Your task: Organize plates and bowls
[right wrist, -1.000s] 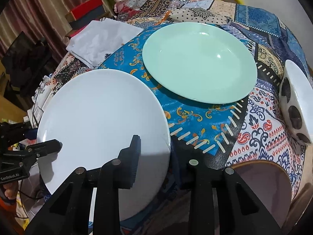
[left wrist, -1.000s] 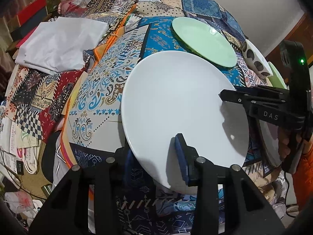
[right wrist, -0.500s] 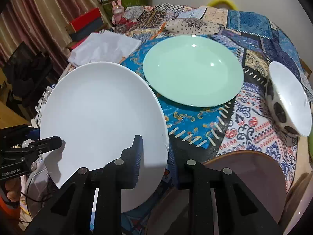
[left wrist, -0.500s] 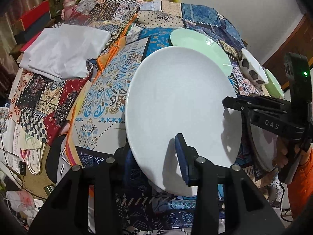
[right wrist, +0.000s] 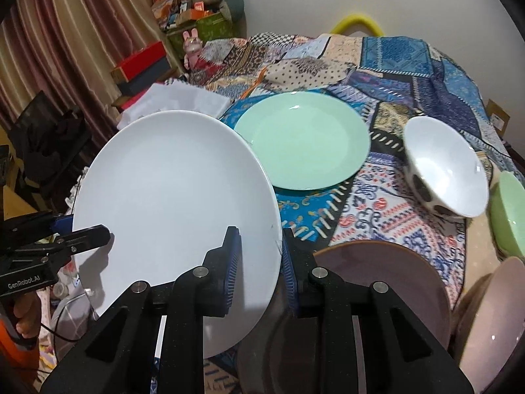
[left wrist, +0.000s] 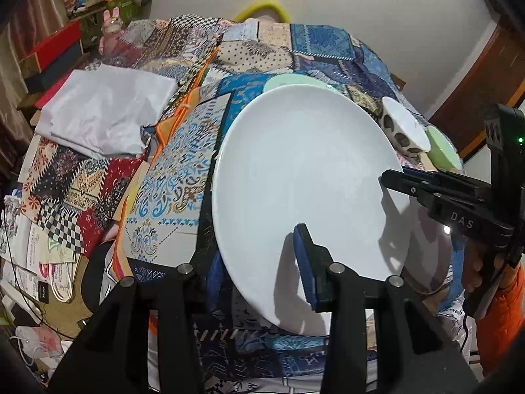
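A large white plate (left wrist: 305, 180) (right wrist: 174, 197) is held in the air above the table by both grippers. My left gripper (left wrist: 259, 266) is shut on its near rim; in the right wrist view it shows at the plate's left rim (right wrist: 82, 236). My right gripper (right wrist: 259, 262) is shut on the plate's right rim and shows in the left wrist view (left wrist: 393, 177). A mint green plate (right wrist: 302, 139) lies flat on the patchwork cloth behind. A white bowl with dark spots (right wrist: 443, 174) and a green bowl (right wrist: 508, 210) stand to the right.
A pinkish plate (right wrist: 377, 282) lies under my right gripper, with a pink bowl (right wrist: 492, 321) beside it. A folded white cloth (left wrist: 105, 111) lies at the table's left. Boxes and clutter stand beyond the table's far left edge.
Both grippers have lifted the white plate higher off the table and tilted it. The table and the other dishes look farther away now.
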Demonstrator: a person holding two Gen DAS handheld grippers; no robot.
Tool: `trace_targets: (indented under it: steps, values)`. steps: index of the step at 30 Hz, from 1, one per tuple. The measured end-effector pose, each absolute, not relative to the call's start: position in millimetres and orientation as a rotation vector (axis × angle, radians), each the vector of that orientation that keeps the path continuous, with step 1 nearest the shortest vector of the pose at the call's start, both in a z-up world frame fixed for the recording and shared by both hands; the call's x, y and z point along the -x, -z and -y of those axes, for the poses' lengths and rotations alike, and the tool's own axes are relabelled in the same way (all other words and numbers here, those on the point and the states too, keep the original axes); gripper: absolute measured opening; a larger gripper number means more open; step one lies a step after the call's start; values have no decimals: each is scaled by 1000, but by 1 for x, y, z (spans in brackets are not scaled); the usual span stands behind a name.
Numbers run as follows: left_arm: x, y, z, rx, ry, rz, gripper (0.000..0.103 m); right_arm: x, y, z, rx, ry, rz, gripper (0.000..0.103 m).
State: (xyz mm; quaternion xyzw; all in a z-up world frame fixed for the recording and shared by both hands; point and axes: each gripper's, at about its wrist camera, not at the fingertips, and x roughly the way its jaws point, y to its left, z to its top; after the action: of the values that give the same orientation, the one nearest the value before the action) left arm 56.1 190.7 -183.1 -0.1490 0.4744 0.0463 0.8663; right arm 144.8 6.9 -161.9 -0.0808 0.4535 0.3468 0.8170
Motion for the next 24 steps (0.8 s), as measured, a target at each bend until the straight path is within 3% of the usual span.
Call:
trace_targets:
  steps: [24]
  values:
    - [-67, 150, -108, 231, 18, -957, 40, -127, 128, 88, 52, -638, -866, 23]
